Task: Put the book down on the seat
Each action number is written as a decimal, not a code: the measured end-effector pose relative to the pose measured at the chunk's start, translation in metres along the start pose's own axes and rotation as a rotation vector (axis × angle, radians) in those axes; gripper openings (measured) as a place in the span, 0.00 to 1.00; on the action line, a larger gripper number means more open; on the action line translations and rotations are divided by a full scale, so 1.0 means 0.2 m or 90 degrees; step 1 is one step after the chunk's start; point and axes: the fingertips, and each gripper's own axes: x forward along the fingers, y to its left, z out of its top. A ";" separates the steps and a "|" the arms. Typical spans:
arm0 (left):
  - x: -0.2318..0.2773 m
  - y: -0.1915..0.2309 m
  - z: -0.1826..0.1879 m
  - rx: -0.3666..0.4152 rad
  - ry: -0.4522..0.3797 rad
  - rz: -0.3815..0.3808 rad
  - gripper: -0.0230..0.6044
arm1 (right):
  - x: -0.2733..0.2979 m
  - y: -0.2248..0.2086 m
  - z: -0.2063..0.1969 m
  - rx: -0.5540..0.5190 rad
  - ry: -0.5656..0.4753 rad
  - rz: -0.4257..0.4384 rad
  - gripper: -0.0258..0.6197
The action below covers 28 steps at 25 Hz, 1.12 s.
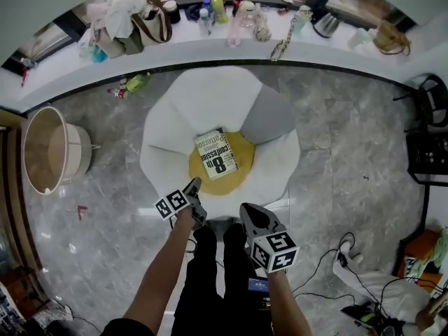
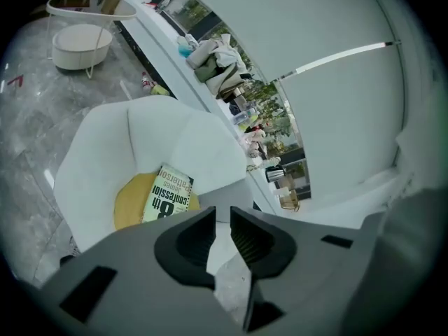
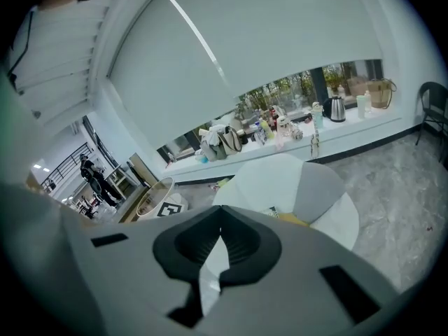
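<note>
Floor (image 1: 350,159): grey marble-look tile, glossy.

Window ledge (image 1: 63,72): long, white, running across the far side. It is crowded with bags, bottles and a kettle (image 1: 326,24).

Above the ledge: a white roller blind (image 3: 245,40) drawn most of the way down. A low strip of window (image 3: 336,75) between blind and ledge shows trees and daylight.

In front of the ledge, mid-floor: a white petal-shaped seat (image 1: 210,103) with one grey panel.

Toward the ledge's left end: a round wire-frame side table (image 1: 49,149).

Toward its right end: a black chair (image 1: 434,100). Black cables (image 1: 329,257) trail across the floor farther from the ledge.
</note>
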 end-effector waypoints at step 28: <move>-1.32 -1.46 0.01 0.443 -0.052 -0.293 0.06 | -0.60 0.56 0.49 -0.087 -0.146 0.126 0.06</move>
